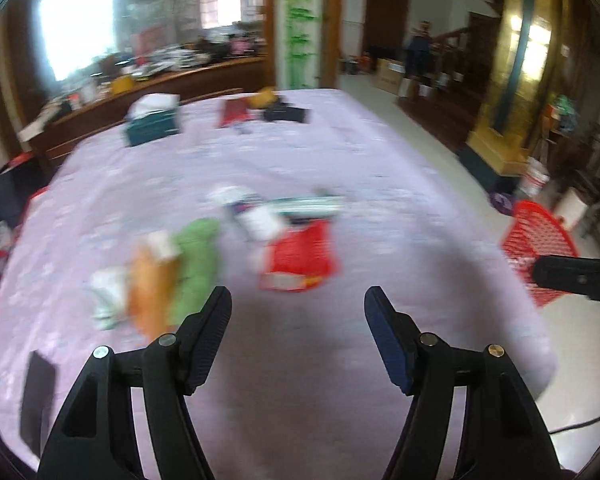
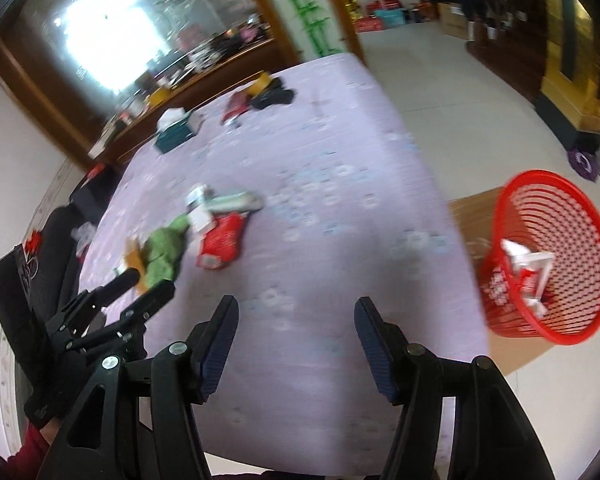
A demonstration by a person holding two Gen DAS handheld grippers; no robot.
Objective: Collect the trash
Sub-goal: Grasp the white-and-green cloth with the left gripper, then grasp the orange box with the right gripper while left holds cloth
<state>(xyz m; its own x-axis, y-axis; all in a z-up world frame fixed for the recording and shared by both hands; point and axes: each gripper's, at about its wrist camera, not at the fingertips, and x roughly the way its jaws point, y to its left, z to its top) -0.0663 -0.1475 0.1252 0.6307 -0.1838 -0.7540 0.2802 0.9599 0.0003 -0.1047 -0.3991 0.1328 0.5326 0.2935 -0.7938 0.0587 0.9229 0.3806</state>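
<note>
Both your grippers are released and hold nothing: the left gripper (image 1: 298, 304) and the right gripper (image 2: 296, 312) each hover with fingers spread over the near part of the lilac-covered table (image 1: 340, 152).

Some trash is already in: the red basket (image 2: 572, 320) on the floor, right of the table, holds a few white and red scraps (image 2: 528, 272).

Most is left. A cluster of trash sits mid-table, just beyond your left gripper: a red packet (image 1: 300, 260), a green wrapper (image 1: 196, 264), an orange wrapper (image 1: 150, 284), white pieces beside them (image 1: 256, 216). Blurred, so exact items can't be told.

Far end has a teal tissue box (image 1: 152, 124) and some dark and red items (image 1: 260, 112); whether those count as trash, can't tell.

My read: well short of done, next pick is the mid-table cluster.
</note>
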